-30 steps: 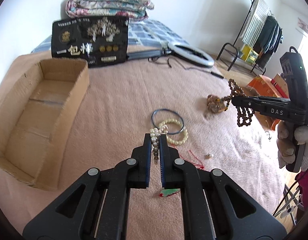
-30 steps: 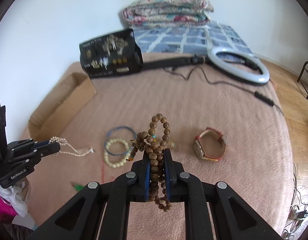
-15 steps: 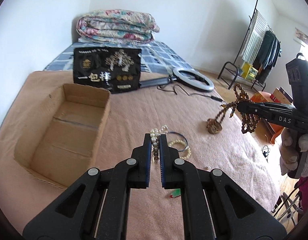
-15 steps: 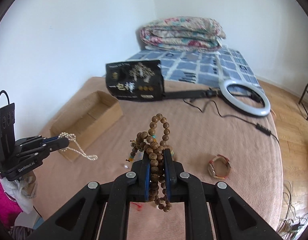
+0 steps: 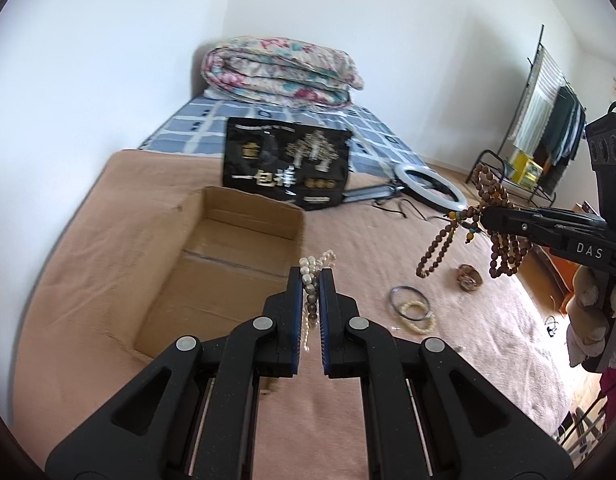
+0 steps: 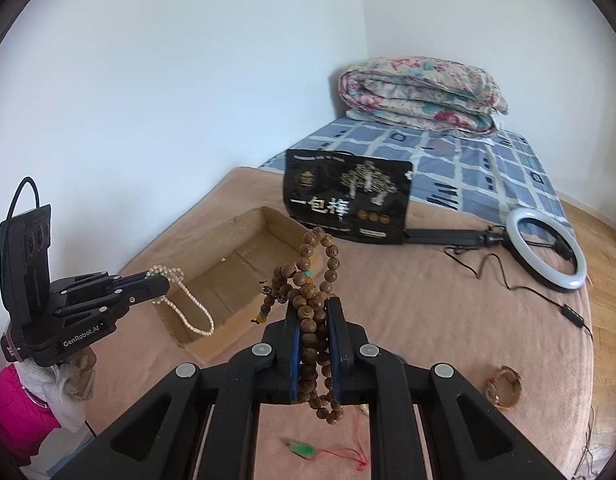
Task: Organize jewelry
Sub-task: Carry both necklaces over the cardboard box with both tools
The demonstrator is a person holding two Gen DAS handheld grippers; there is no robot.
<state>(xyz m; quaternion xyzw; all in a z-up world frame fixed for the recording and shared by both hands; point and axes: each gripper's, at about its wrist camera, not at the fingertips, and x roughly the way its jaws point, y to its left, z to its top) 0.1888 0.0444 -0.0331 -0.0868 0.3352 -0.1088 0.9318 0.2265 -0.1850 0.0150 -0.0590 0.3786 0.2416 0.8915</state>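
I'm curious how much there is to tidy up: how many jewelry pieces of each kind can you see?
Long strands, both held: white pearl strand, brown wooden-bead strand: 2
Bracelets: thin dark-blue bangle, cream beaded bracelet: 2
Brown-strapped wristwatch: 1
Green pendant on red cord: 1
Total: 6

Two downward wrist views sharing cardboard box [image 5: 212,272].

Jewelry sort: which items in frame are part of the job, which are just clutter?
In the job:
- pearl necklace, in left claw
- wooden bead strand, in right claw
- cardboard box
- bangles, watch, green pendant on red cord, on the blanket

Lying about:
- black printed bag
- ring light
- folded quilt
- clothes rack
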